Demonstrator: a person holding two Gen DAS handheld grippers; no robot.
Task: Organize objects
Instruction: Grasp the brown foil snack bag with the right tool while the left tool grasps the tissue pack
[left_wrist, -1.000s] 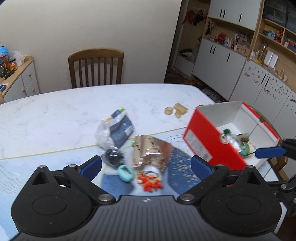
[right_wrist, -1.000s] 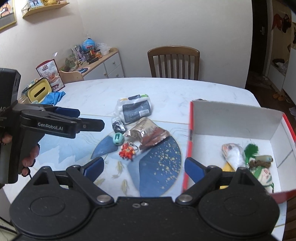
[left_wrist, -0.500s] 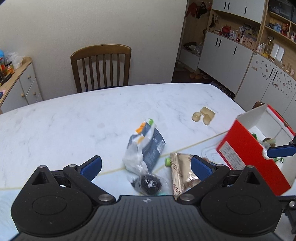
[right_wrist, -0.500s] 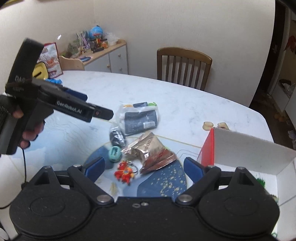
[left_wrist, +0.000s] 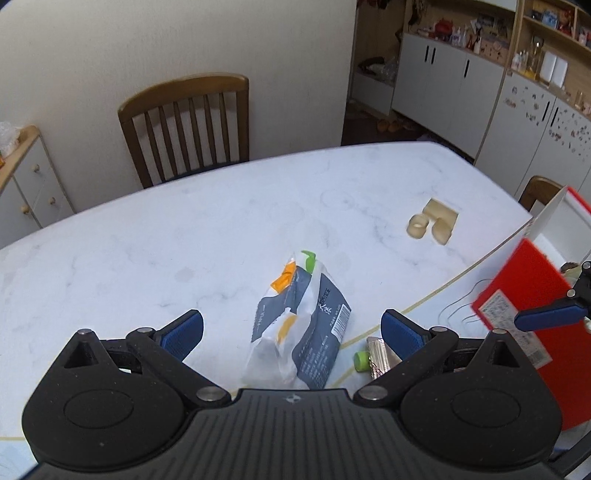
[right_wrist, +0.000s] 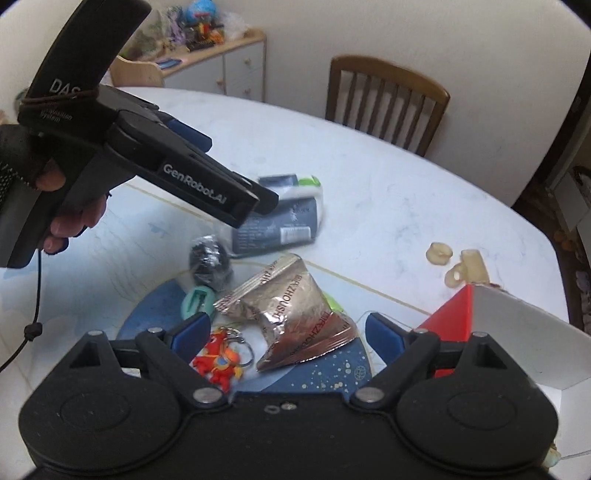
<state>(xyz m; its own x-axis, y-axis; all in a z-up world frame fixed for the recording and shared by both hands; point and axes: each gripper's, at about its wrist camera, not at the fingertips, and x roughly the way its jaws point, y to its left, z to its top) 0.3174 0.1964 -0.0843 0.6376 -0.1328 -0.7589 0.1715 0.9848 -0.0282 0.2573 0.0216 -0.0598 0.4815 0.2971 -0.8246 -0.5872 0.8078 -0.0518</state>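
Note:
My left gripper (left_wrist: 291, 328) is open and empty, hovering over a dark-and-clear plastic snack bag (left_wrist: 299, 325) on the white marble table (left_wrist: 166, 243). The bag also shows in the right wrist view (right_wrist: 284, 218). My right gripper (right_wrist: 288, 332) is open and empty above a crumpled foil packet (right_wrist: 291, 314), a red keychain figure (right_wrist: 218, 363), a teal clip (right_wrist: 197, 301) and a black bundle (right_wrist: 207, 260). The red-and-white box (left_wrist: 532, 295) stands at the right; its corner shows in the right wrist view (right_wrist: 491, 325).
Beige ring-shaped pieces (left_wrist: 432, 221) lie on the table's far right. A wooden chair (left_wrist: 188, 125) stands behind the table. A sideboard (right_wrist: 207, 62) with clutter is at the back left. White cabinets (left_wrist: 461, 77) line the right wall.
My left gripper has moved forward from the foil packet and keychain to above the snack bag. My right gripper has swung left, away from the box, and lowered over the foil packet.

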